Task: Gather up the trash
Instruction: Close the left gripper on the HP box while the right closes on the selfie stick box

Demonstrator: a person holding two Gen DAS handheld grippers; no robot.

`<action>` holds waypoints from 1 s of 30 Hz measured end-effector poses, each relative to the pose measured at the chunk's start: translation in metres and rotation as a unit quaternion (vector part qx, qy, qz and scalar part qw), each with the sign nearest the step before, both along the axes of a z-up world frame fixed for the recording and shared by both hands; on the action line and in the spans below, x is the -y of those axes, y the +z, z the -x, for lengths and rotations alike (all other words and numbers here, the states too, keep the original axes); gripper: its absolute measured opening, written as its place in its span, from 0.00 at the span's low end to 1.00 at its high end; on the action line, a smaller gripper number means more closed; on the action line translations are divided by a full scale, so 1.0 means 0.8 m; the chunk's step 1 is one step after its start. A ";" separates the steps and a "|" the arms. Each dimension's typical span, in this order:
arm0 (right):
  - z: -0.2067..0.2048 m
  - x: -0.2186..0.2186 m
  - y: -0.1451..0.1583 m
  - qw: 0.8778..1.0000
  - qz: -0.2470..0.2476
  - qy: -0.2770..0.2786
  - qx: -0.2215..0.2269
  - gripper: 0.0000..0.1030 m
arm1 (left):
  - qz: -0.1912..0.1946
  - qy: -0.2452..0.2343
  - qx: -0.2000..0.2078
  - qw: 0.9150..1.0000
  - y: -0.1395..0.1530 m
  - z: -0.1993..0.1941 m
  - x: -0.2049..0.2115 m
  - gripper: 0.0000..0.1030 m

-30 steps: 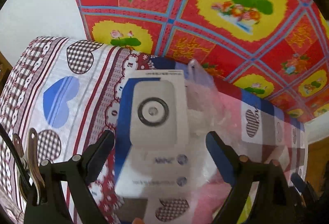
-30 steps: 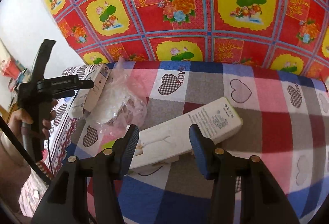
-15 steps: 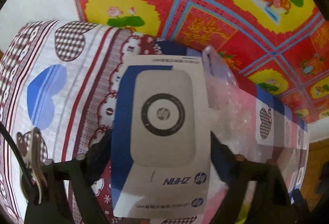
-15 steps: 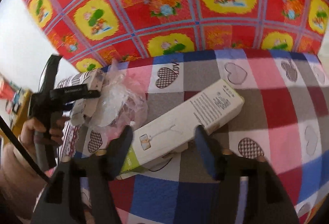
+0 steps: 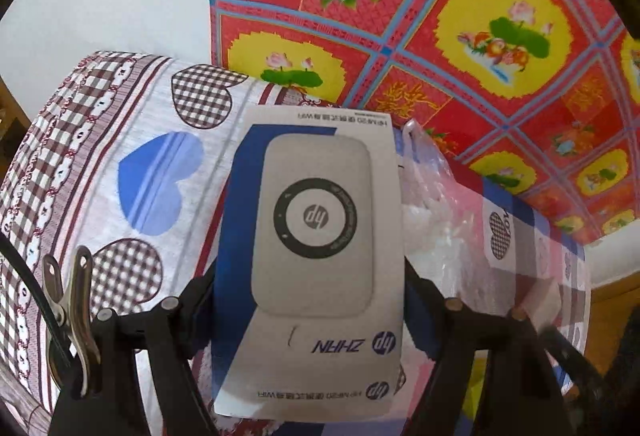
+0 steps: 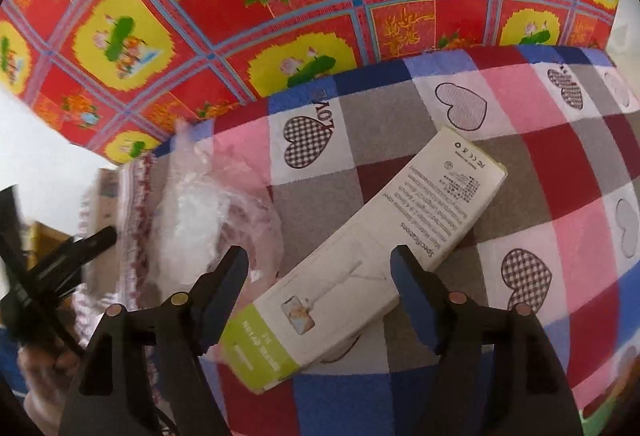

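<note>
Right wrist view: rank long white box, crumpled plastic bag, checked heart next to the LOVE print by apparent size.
1. long white box, the largest, though it also lies nearest the camera.
2. crumpled plastic bag, smaller; its clear edges are hard to trace, so the gap is unsure.
3. checked heart, plainly the smallest.

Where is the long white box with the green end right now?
In the right wrist view the long white box lies diagonally on the checked heart cloth, between the right gripper's open fingers, with the crumpled plastic bag beside it.
</note>
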State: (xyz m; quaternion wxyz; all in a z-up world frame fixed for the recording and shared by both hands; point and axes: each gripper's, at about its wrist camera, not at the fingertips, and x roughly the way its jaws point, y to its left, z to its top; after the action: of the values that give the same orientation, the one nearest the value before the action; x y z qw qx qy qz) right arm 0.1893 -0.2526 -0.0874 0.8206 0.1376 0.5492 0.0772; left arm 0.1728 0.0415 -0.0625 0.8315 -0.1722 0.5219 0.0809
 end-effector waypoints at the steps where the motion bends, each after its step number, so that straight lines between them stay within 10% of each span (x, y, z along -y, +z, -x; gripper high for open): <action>1: -0.004 -0.006 0.000 1.000 0.017 0.001 0.003 0.75 | -0.001 -0.002 0.001 1.000 0.004 -0.003 -0.003 0.78; 9: -0.007 -0.018 -0.003 0.996 0.084 -0.010 -0.007 0.76 | 0.009 -0.022 0.005 1.000 0.014 0.010 0.002 0.78; 22: -0.014 -0.004 -0.021 0.996 0.002 -0.068 -0.063 0.76 | 0.008 -0.071 -0.003 0.997 0.010 0.011 0.039 0.78; 30: -0.030 -0.043 -0.051 0.994 0.064 -0.022 -0.091 0.76 | 0.014 -0.072 -0.017 0.997 0.001 0.028 0.041 0.78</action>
State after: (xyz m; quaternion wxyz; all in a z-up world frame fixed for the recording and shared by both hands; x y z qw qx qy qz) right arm 0.2133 -0.2180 -0.1282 0.7756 0.1031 0.6226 0.0113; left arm 0.1503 0.0087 -0.0618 0.8240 -0.1444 0.5477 0.0166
